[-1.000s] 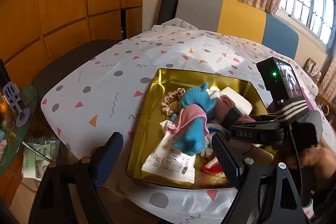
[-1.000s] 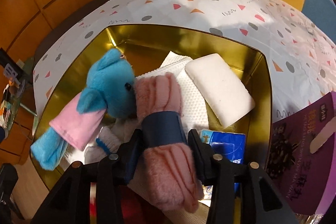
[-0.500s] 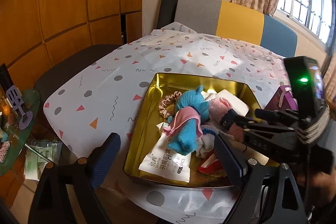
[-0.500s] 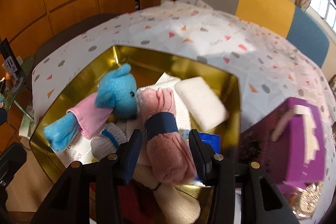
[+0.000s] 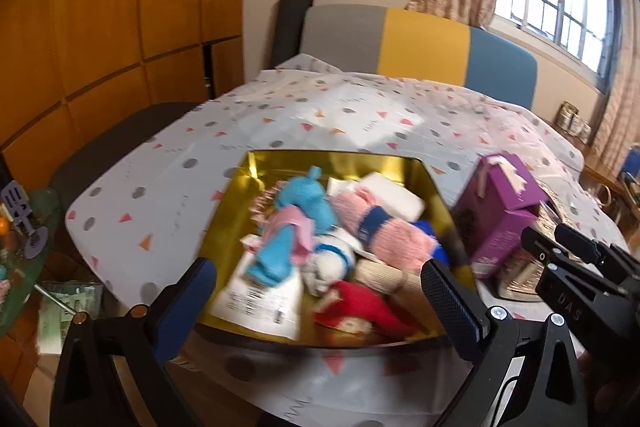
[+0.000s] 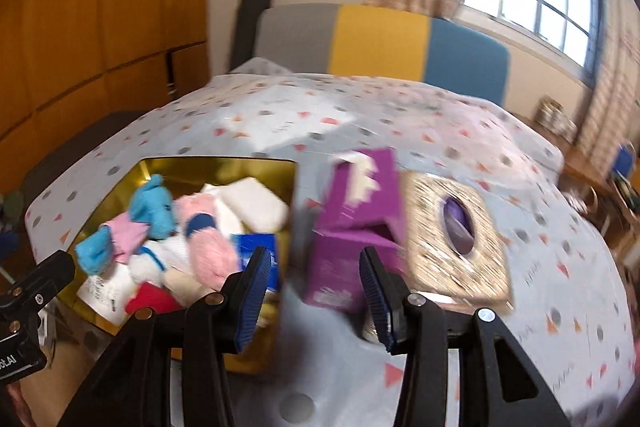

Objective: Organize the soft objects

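A gold tray [image 5: 320, 159] [image 6: 208, 167] on the spotted tablecloth holds a heap of soft things. Among them are a blue plush toy [image 5: 304, 199] [image 6: 154, 205] in a pink shirt, a pink fuzzy roll [image 5: 380, 227] [image 6: 206, 243] with a navy band, a white sponge [image 5: 394, 191], a white sock [image 5: 332, 259] and a red piece [image 5: 360, 307]. My left gripper [image 5: 324, 303] hangs before the tray's near edge, its jaws opening wide with nothing between them. My right gripper [image 6: 314, 295] is open and empty, right of the tray and in front of a purple box [image 6: 356, 215].
The purple box [image 5: 496, 211] stands just right of the tray. Beside it lies a gold patterned box [image 6: 452, 239] with an oval window. A grey, yellow and blue chair back [image 5: 416, 39] is behind the table. A small side table [image 5: 20, 239] stands at the left.
My right gripper has let go of the pink roll, which now lies in the tray, and has drawn back, up and to the right. My left gripper has backed off and widened.
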Motion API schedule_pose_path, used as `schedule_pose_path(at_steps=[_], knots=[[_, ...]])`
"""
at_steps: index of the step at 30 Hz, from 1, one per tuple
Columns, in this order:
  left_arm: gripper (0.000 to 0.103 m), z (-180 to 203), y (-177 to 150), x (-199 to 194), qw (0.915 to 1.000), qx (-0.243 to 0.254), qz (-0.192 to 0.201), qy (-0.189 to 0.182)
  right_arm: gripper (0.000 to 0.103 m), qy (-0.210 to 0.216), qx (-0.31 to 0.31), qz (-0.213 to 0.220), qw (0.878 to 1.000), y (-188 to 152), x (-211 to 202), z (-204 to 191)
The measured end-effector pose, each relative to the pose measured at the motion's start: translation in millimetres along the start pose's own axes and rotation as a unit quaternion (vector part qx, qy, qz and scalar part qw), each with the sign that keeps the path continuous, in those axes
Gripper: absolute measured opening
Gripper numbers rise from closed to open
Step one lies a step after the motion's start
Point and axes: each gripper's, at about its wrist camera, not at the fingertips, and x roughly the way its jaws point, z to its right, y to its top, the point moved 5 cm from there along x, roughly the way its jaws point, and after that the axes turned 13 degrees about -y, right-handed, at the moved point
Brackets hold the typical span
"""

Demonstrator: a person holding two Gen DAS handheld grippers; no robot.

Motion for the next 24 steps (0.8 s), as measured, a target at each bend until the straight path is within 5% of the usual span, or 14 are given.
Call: schedule_pose_path(at_steps=[14,24], knots=[[0.103,53.3,-4.3,4.9,0.9990,0.039,0.002,-0.022,0.047,-0.059,0.064,-0.001,0.996,-25.1,-15.0,65.9],[0.103,43.0,-6.0,2.4,0.9997,0.023,0.005,-0.007,0.047,-0.046,0.055,-0.002,0.997,-26.2,-16.7,56.4]])
